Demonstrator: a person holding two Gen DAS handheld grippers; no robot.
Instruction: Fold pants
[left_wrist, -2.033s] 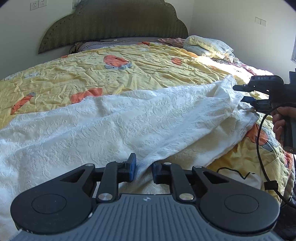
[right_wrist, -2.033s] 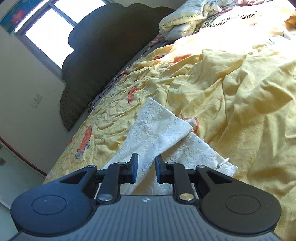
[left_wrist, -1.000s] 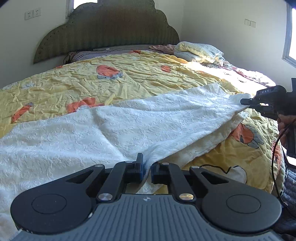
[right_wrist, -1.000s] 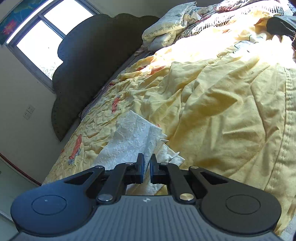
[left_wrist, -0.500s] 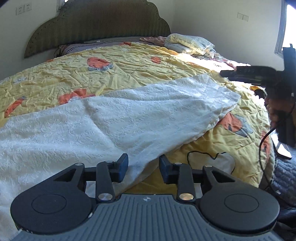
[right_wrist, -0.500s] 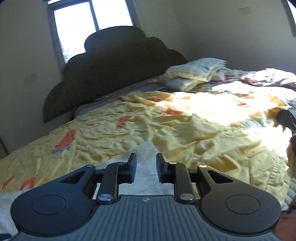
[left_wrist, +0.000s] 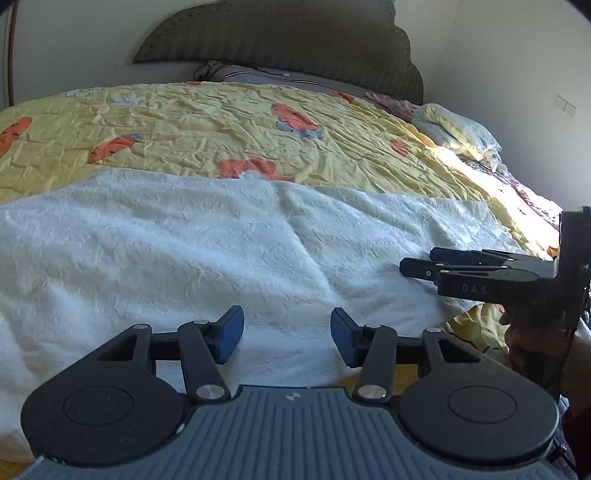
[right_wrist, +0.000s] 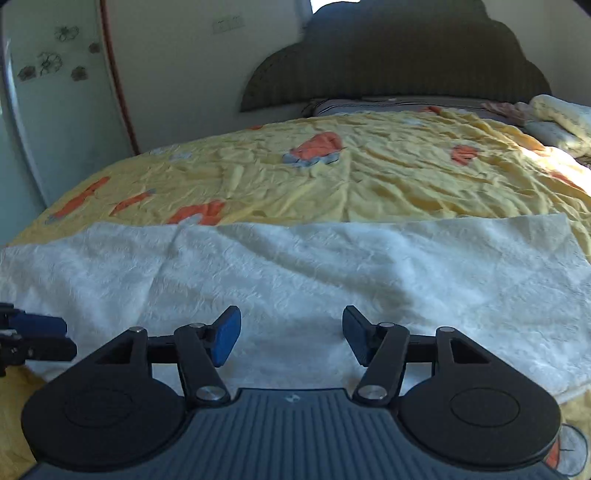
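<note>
The white textured pants (left_wrist: 258, 251) lie spread flat in a long band across the yellow bedspread (left_wrist: 221, 122), folded lengthwise with the near edge towards me. My left gripper (left_wrist: 286, 332) hovers over that near edge; its jaws are opening and nothing is pinched between the blue pads. My right gripper (right_wrist: 291, 332) is also over the near edge of the pants (right_wrist: 314, 273), its jaws opening with only cloth lying below. In the left wrist view the right gripper (left_wrist: 417, 261) shows side-on at the right, held by a hand (left_wrist: 528, 343). The left gripper (right_wrist: 62, 336) shows at the left edge of the right wrist view.
The bedspread (right_wrist: 369, 177) with orange prints covers the whole bed. A dark padded headboard (left_wrist: 280, 40) stands at the far end, with pillows (left_wrist: 454, 129) at the far right. A pale door or wardrobe panel (right_wrist: 55, 110) stands to the left of the bed.
Both grippers have opened and let go of the pants, which now lie flat. The right gripper has rolled level and swung left, close beside the left gripper.
</note>
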